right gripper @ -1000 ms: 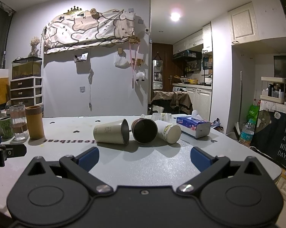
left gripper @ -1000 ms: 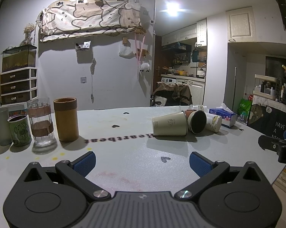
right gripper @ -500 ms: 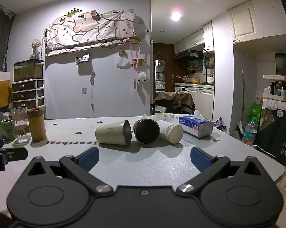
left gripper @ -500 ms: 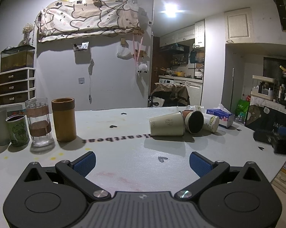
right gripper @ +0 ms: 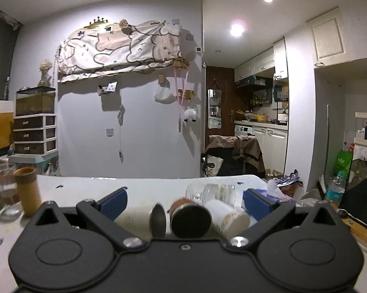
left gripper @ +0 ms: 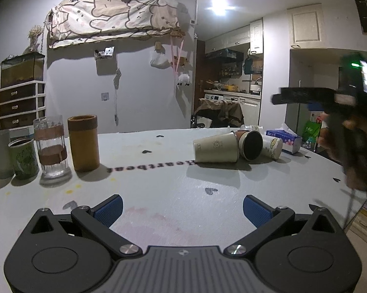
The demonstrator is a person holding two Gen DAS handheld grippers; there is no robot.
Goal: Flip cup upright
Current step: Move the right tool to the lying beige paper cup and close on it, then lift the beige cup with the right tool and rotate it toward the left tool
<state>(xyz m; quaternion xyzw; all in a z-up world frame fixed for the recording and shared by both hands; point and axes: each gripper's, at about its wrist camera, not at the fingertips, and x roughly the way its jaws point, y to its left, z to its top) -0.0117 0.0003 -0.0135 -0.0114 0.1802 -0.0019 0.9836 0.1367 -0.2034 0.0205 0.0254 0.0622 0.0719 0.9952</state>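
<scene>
Three cups lie on their sides in a row on the white table (left gripper: 159,178): a cream cup (left gripper: 216,147), a brown cup with a dark base (left gripper: 250,144) and a white printed cup (left gripper: 272,146). In the right wrist view they lie close ahead: the cream cup (right gripper: 144,218), the brown cup (right gripper: 190,218) and the white cup (right gripper: 226,216). My right gripper (right gripper: 184,201) is open, raised above the table, with the cups between its fingers in view; it also shows in the left wrist view (left gripper: 305,99). My left gripper (left gripper: 182,206) is open and empty, low over the near table.
Upright at the left stand a brown cylinder cup (left gripper: 83,142), a glass with brown bands (left gripper: 51,146), a green printed can (left gripper: 24,158) and a grey cup (left gripper: 0,152). A blue tissue box (left gripper: 284,139) lies behind the fallen cups. Clear glasses (right gripper: 212,191) stand behind them.
My right gripper has risen and moved forward toward the fallen cups, which now sit close between its fingers. My left gripper has barely moved.
</scene>
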